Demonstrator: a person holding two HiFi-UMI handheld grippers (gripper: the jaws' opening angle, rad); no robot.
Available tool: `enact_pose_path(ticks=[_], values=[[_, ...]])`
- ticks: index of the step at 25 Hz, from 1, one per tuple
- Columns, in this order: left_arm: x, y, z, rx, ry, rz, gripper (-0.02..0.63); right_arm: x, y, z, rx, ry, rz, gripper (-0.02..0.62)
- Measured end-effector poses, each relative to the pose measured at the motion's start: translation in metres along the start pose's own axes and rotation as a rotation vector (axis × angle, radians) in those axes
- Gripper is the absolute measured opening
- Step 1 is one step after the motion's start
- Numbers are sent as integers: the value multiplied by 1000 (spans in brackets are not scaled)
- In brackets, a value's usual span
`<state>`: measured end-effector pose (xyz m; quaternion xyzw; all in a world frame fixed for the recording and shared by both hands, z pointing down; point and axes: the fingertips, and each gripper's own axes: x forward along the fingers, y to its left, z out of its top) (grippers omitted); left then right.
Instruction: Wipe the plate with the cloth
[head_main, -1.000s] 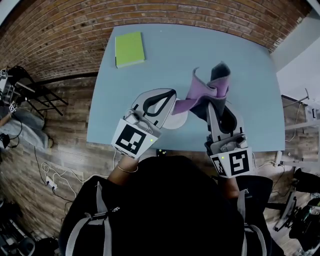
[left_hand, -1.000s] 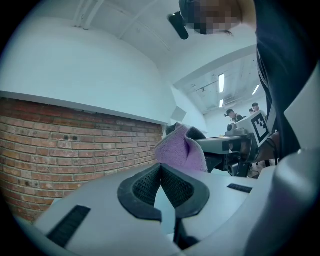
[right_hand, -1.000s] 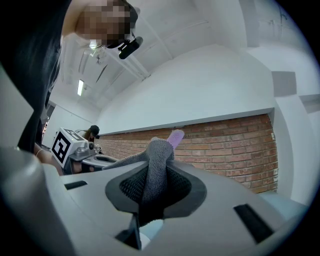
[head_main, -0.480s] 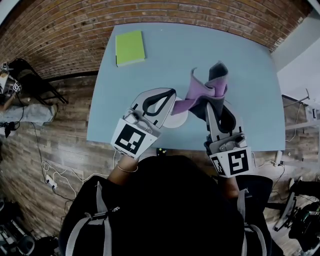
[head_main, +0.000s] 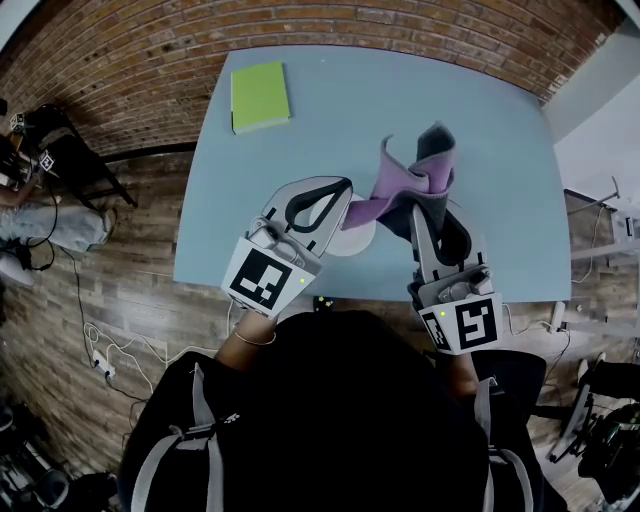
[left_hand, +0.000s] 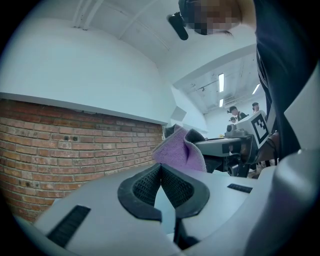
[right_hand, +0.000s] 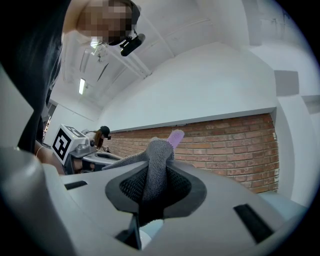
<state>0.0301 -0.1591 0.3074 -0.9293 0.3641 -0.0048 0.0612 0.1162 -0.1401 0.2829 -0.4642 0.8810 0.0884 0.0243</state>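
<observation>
While the right gripper (right_hand: 155, 172) stays clamped on the grey-and-purple cloth (head_main: 415, 172) at frame centre and the left gripper (head_main: 335, 197) stays shut, seemingly empty, over the white plate (head_main: 355, 241) near the table's (head_main: 330, 110) lower edge, nothing has shifted, so wiping has apparently not begun; no writing is legible beyond square markers.

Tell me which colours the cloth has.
The cloth is purple on one face and grey on the other, best seen in the head view.
</observation>
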Motion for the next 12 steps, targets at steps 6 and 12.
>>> enact_pose_path(ticks=[6,12], values=[[1,0,1,0,3,-1,8,-1,-2,-1,-5,8,-5,66],[1,-3,2,3,2,-6,8,-3,-4,0,-10,10,-8,66]])
